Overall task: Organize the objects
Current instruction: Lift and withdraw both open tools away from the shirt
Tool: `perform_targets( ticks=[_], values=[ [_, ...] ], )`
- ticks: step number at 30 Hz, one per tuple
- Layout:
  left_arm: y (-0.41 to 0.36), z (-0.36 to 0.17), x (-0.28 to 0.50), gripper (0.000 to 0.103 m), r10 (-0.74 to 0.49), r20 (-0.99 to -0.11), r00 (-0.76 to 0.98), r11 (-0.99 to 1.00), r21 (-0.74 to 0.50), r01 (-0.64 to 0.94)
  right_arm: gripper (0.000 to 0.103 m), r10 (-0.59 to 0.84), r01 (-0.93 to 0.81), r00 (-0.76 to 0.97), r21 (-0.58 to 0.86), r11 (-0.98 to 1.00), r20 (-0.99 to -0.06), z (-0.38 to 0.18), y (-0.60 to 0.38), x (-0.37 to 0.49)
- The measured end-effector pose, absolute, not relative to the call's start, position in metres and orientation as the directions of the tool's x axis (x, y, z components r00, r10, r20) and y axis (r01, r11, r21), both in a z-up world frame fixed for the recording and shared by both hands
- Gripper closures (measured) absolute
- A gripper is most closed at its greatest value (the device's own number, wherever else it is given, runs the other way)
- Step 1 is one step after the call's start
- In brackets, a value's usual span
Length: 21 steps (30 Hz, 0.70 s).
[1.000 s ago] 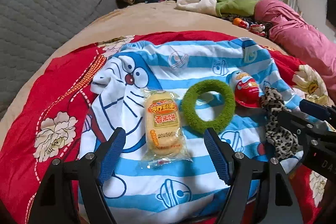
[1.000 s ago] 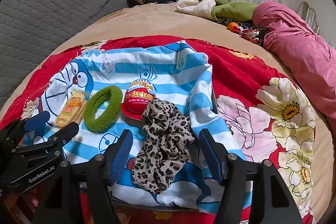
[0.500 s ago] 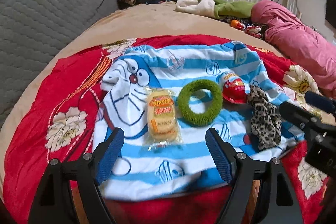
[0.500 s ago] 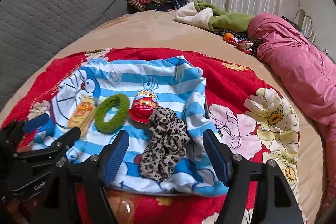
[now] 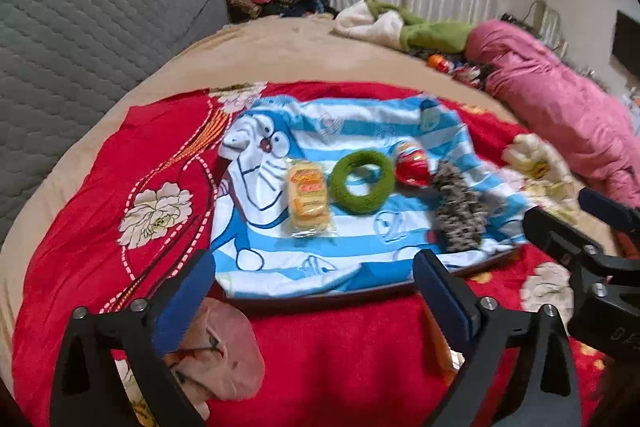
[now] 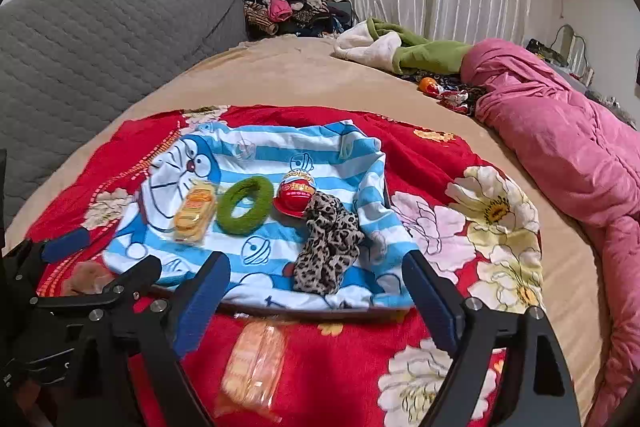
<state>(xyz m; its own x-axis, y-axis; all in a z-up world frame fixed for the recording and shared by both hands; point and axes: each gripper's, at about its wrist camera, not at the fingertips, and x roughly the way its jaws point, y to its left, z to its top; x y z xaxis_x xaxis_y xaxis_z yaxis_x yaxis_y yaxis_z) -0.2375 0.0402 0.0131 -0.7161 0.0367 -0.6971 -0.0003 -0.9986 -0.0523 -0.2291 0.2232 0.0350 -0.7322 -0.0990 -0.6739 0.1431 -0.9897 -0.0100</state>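
Snack row (image 5: 308, 195) on striped cloth (image 5: 360, 131)

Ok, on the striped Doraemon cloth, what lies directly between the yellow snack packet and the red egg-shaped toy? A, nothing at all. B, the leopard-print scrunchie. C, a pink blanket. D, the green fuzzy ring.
D: the green fuzzy ring lies in the row between the yellow snack packet and the red egg-shaped toy, while the leopard-print scrunchie sits past the toy, nearer the camera.
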Motion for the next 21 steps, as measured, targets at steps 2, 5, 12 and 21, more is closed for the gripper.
perform_targets(
  ticks=[2, 5, 12, 21],
  values=[
    [0.036, 0.02, -0.229, 0.001, 0.047, -0.692, -0.72, -0.998, -0.07, 0.002, 0.013, -0.104, 0.142, -0.744, -0.005, -0.99, -0.66, 0.043, 0.223, -0.219],
    [0.034, 0.029, -0.214, 0.001, 0.023, -0.681, -0.732, -0.999, -0.048, 0.013, 0.009, -0.108, 0.149, -0.765, -0.012, -0.989, -0.635, 0.057, 0.22, -0.202],
    [0.029, 0.057, -0.182, 0.001, 0.003, -0.635, -0.773, -0.999, -0.037, 0.026, 0.002, -0.119, 0.154, -0.805, -0.012, -0.988, -0.582, 0.088, 0.216, -0.17],
    [0.023, 0.084, -0.147, 0.001, 0.003, -0.596, -0.803, -0.999, -0.032, 0.02, 0.001, -0.118, 0.147, -0.834, -0.01, -0.989, -0.539, 0.113, 0.221, -0.133]
  ],
)
